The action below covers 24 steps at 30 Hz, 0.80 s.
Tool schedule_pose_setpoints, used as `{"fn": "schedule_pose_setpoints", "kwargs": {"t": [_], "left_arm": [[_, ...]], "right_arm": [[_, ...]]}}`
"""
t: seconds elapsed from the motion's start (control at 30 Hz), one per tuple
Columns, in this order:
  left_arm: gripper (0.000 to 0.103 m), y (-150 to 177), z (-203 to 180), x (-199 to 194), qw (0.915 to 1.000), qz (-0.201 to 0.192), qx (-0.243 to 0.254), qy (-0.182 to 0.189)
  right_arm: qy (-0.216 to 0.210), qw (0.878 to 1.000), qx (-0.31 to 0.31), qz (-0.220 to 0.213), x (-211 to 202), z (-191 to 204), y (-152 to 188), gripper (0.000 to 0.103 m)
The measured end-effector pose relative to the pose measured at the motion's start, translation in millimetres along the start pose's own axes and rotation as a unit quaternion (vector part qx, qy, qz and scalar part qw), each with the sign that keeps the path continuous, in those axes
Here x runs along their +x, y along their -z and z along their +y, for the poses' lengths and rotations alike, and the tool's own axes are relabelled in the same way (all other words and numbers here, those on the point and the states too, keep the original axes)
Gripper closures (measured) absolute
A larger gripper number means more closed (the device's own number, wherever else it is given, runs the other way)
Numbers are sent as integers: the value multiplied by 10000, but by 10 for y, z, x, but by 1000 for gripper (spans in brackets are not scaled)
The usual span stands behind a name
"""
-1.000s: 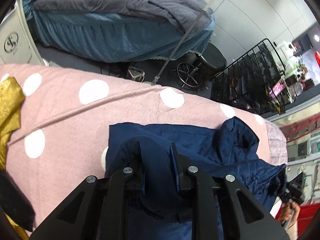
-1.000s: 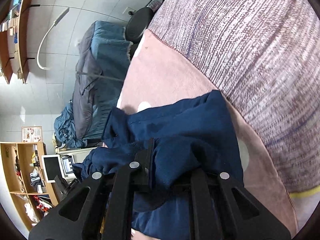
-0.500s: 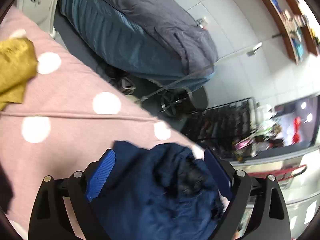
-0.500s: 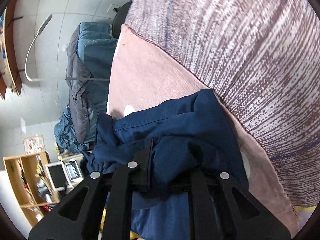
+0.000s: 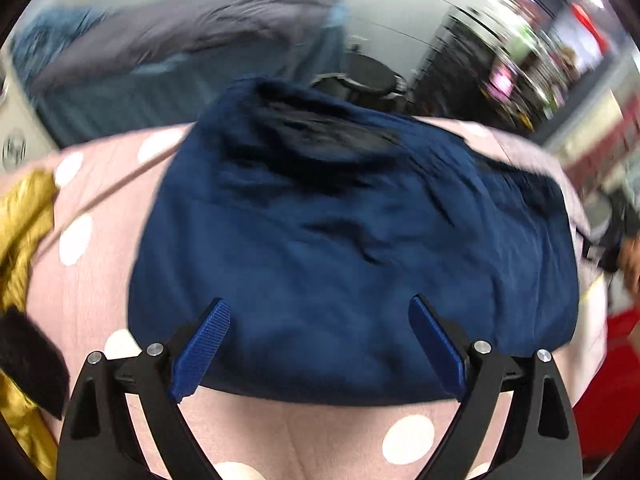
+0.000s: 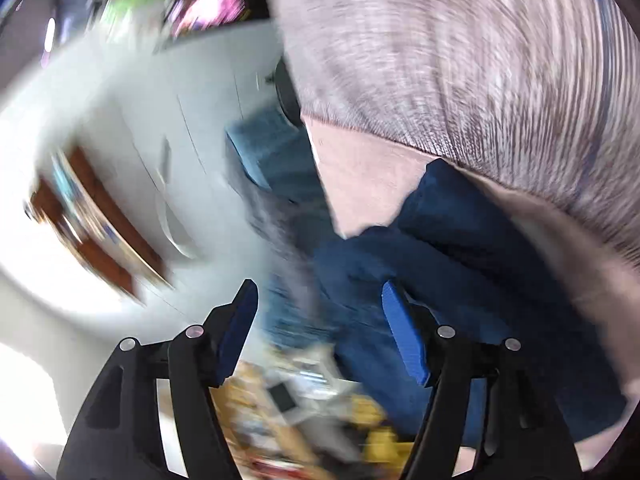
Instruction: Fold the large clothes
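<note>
A navy blue garment [image 5: 340, 240] lies folded in a rough bundle on the pink polka-dot bed cover [image 5: 92, 288]. My left gripper [image 5: 318, 308] is open and empty, its blue pads spread just above the garment's near edge. In the right wrist view, my right gripper [image 6: 320, 292] is open and empty, lifted off the same garment [image 6: 460, 264], which lies under its right finger. That view is strongly blurred.
A yellow garment [image 5: 24, 232] and a black item [image 5: 28, 352] lie at the left on the bed cover. A grey striped blanket [image 6: 480, 60] covers the bed beside the garment. Another bed with a grey quilt [image 5: 172, 40] and a black rack [image 5: 460, 76] stand beyond.
Both grippers were shut on folds of the navy garment. The left opened half a second ago and the right has opened since. Both have pulled back, leaving the garment on the bed.
</note>
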State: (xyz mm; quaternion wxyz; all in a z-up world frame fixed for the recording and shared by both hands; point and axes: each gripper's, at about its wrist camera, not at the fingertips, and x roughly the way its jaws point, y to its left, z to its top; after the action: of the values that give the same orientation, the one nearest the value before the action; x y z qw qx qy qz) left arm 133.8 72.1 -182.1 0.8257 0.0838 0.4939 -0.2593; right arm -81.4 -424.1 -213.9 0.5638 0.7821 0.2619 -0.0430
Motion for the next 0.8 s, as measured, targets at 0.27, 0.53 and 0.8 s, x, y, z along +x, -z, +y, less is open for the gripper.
{"fn": "schedule_pose_setpoints", "kwargs": {"t": [0.27, 0.53, 0.8], "left_arm": [[11, 433, -658, 162, 9943, -63, 1005, -336], [10, 475, -719, 587, 9946, 274, 906, -436], [5, -83, -676, 962, 9910, 283, 1016, -823]], "right_arm": [[3083, 8440, -4373, 365, 540, 462, 1583, 38], [3731, 7158, -5839, 862, 1255, 103, 2516, 38], [4295, 6904, -5787, 626, 1597, -33, 2258, 35]]}}
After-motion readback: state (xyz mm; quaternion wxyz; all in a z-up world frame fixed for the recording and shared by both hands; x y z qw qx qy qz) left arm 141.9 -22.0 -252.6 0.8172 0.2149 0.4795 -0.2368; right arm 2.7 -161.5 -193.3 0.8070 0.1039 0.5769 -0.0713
